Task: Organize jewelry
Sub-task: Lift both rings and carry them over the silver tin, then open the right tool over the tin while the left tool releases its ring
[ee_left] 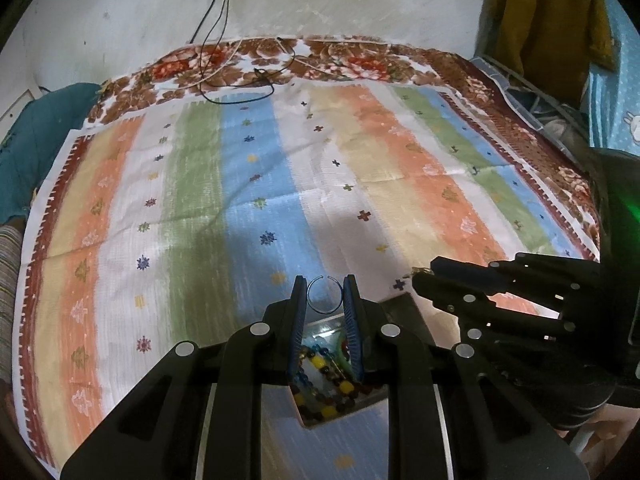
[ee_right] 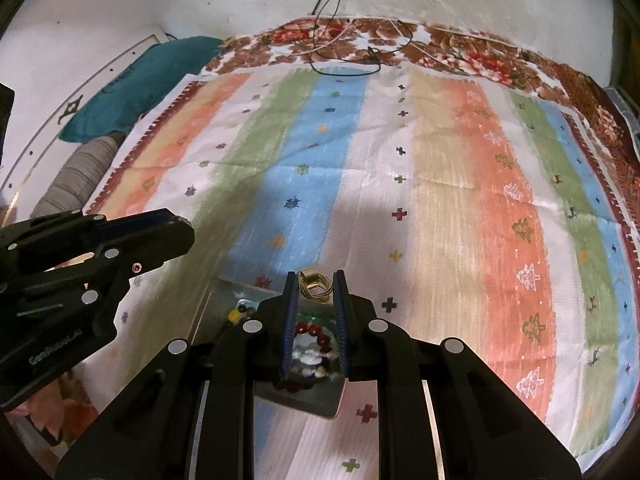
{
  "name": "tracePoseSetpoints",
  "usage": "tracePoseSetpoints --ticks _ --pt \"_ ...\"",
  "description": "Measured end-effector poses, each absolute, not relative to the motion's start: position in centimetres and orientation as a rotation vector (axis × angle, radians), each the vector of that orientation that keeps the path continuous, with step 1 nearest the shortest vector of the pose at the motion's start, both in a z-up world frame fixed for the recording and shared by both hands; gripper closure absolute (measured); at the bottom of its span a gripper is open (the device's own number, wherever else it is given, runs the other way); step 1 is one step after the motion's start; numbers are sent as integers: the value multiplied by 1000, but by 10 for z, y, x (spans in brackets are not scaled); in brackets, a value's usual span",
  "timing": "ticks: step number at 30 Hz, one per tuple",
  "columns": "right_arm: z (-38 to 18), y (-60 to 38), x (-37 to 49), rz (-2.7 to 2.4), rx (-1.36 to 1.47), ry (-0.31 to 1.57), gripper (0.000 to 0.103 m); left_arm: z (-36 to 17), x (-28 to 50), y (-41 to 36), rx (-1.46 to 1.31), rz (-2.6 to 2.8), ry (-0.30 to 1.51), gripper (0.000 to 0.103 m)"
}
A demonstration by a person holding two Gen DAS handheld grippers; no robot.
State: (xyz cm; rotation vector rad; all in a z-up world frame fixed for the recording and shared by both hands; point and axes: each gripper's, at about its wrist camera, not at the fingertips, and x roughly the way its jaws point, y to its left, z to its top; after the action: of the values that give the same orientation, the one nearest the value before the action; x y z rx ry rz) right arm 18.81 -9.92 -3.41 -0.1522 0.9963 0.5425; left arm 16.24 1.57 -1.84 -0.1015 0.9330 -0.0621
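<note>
In the left wrist view my left gripper [ee_left: 325, 294] is shut on a thin silver ring [ee_left: 325, 295], an open hoop held between its blue fingertips above a clear tray [ee_left: 320, 396] of coloured beads. In the right wrist view my right gripper [ee_right: 316, 286] is shut on a gold wire ring [ee_right: 317, 287] above the same tray [ee_right: 312, 360], which holds red, white and yellow beads. The right gripper also shows at the right of the left wrist view [ee_left: 420, 278]. The left gripper shows at the left of the right wrist view [ee_right: 182, 226].
A striped pastel cloth [ee_left: 280, 184] covers a bed with a brown floral blanket [ee_left: 320, 56] at the far edge. Black and white cables [ee_left: 240, 80] lie there. A teal pillow [ee_right: 140, 80] is at the left. Clothes [ee_left: 548, 20] hang at the right.
</note>
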Motion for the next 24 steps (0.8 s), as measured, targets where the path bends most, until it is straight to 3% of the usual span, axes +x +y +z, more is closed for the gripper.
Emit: tracePoseSetpoints --ticks 16,19,24 --pt "-33 -102 163 605 -118 1015 84 -13 137 14 -150 -59 914 82" --pt "-33 -103 163 598 -119 1023 65 -13 136 18 -167 -45 916 73" --pt "-28 -114 160 568 -109 1008 60 -11 129 24 -181 -27 912 66"
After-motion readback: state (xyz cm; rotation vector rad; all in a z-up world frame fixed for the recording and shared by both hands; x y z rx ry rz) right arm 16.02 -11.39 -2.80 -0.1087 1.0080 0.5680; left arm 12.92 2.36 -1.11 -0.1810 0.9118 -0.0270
